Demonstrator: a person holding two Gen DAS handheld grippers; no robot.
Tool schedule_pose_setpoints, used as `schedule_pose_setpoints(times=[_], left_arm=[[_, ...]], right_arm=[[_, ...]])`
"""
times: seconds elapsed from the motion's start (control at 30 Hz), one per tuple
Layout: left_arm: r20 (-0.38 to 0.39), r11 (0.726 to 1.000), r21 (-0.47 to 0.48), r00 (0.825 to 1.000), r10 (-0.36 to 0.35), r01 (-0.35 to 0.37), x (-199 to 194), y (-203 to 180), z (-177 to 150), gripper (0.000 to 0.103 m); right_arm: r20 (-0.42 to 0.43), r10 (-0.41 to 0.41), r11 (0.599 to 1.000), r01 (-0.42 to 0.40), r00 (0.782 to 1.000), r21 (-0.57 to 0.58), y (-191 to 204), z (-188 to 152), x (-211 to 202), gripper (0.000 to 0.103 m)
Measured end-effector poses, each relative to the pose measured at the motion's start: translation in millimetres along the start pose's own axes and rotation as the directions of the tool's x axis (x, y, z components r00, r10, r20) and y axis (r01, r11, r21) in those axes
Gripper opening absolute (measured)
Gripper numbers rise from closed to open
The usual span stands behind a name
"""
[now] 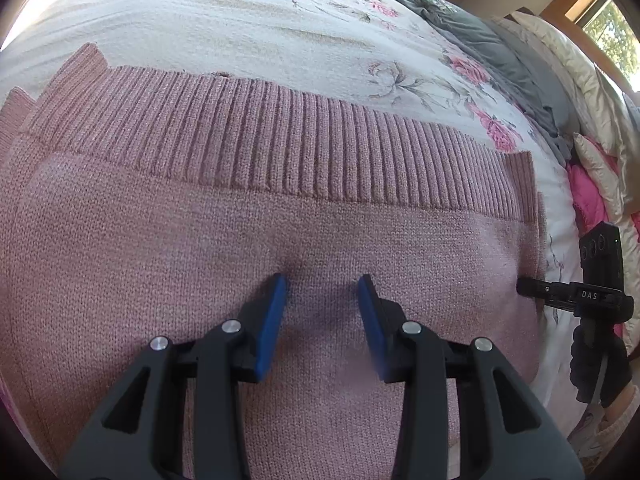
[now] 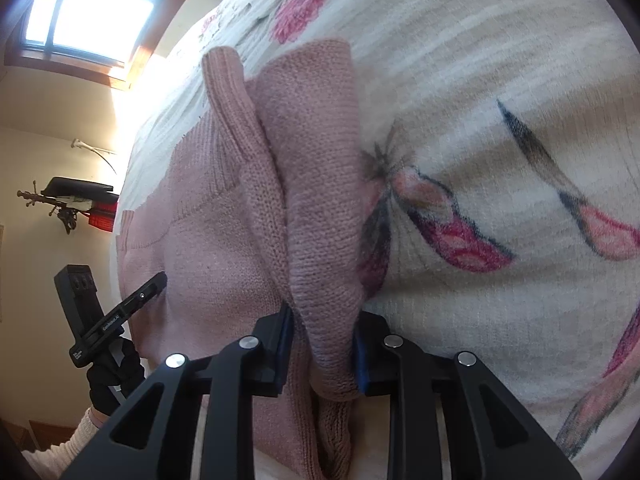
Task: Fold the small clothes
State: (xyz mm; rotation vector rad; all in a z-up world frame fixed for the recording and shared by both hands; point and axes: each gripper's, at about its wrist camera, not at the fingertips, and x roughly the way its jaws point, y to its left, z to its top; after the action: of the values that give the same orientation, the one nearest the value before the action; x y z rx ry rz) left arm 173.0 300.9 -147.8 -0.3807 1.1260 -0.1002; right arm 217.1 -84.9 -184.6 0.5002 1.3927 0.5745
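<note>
Sweater on floral bedspread

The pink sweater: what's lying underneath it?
The sweater lies on a white bedspread printed with pink flowers, which shows all around it. The part directly beneath is covered, so anything else there cannot be seen.

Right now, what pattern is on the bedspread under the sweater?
White bedspread with pink flowers and dark leaves; clearest in the right wrist view.
</note>
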Motion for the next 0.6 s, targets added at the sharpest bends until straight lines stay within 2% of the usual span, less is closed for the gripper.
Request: schedule_pose_setpoints(times=[0.13,0.27,0.37,0.6], left_arm=[[-0.006,1.000,-0.006,1.000,-0.018,0.018,-4.1,2.2,0.0,0.037],[-0.004,0.998,-0.047,0.999,-0.037,0.037,-26.7,11.3,-0.4,0.038],[0.043,0.998,-0.052,0.998,-0.043,0.046,-53.4,23.4,-3.0,0.039],[0.091,0.993,-0.089,0.994,-0.064,0.072,-93.7,54.5,-7.3,0.042]], right_arm=[[-0.002,-0.031,0.999,0.031,1.000,0.019,5.7,0.5,-2.8,0.023],[0.014,-0.095,0.995,0.095,0.995,-0.013,36.3,0.6,-11.7,0.019],[0.034,-0.044,0.998,0.045,0.998,-0.031,65.6,1.2,-20.0,0.018],[0.032,-0.023,0.975,0.029,0.999,-0.222,164.4,10.2,-7.5,0.018]])
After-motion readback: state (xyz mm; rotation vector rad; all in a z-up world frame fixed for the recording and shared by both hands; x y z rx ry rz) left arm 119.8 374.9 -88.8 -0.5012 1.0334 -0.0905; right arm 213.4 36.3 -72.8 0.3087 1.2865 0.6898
